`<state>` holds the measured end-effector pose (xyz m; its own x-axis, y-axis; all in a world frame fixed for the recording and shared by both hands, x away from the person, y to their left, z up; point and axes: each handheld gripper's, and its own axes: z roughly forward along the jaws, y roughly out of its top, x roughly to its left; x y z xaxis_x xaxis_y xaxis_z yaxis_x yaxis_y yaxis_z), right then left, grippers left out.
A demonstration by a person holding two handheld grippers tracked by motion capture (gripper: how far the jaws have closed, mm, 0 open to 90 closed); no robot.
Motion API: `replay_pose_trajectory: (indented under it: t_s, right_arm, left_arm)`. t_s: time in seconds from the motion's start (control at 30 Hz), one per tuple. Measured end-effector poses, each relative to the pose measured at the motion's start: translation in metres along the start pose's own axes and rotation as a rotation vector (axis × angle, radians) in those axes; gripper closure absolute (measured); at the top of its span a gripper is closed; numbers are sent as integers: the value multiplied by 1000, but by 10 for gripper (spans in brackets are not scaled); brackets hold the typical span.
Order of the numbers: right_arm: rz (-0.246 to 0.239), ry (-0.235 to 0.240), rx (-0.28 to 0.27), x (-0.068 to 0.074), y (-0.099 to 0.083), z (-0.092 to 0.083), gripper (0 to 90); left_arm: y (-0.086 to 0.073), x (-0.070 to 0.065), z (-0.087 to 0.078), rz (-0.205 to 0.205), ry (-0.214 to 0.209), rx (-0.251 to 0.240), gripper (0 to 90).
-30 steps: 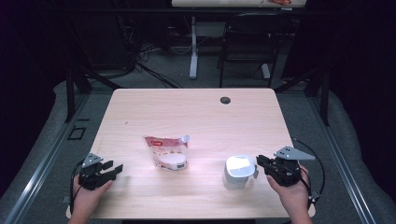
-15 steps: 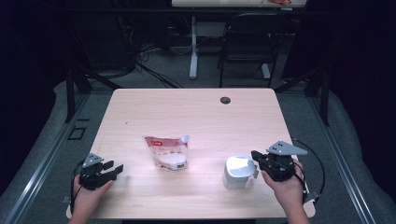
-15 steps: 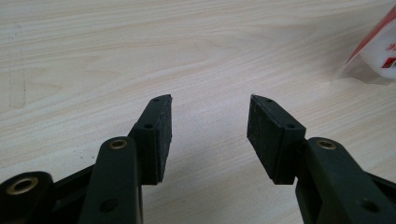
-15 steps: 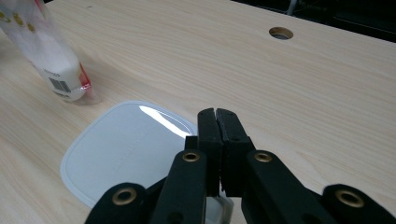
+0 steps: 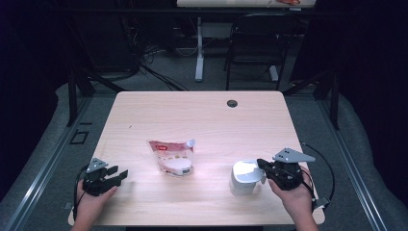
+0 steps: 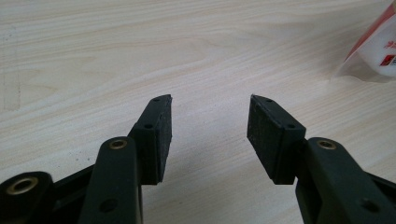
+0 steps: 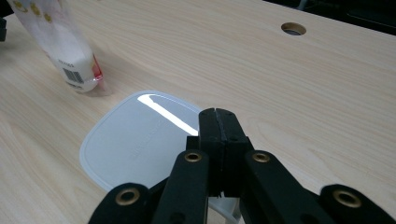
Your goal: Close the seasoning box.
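Note:
A white lidded container (image 5: 245, 177) stands at the table's front right; its flat lid (image 7: 140, 140) shines in the right gripper view. My right gripper (image 5: 262, 166) is at the container's right rim and its jaws have just been closing. They now stand shut (image 7: 218, 126), pads together above the lid's near edge; whether a thin lip is pinched I cannot tell. A clear pouch of white powder with a red top (image 5: 172, 158) lies mid-table (image 7: 70, 51). My left gripper (image 5: 120, 175) rests open at the front left, with bare wood between its pads (image 6: 209, 126). The pouch's corner (image 6: 378, 46) lies off to its right.
The light wooden table (image 5: 202, 120) has a round cable hole (image 5: 232, 103) near its far edge, also seen in the right gripper view as the hole (image 7: 293, 28). Dark floor, cables and chair legs lie beyond the table.
My right gripper has edged left onto the container's rim and its jaws have come together. The left gripper and the pouch have not moved.

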<state>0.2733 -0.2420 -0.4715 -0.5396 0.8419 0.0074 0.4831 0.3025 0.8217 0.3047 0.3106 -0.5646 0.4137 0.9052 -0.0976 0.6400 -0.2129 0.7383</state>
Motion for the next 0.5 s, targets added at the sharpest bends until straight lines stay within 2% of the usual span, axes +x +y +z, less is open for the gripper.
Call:
replay_pose_trajectory:
  t_s: [0.5]
  right_arm:
    - [-24,-7,48,3,-6,0,900]
  left_arm:
    - [-1,2,-2,-7,-10,-11,490]
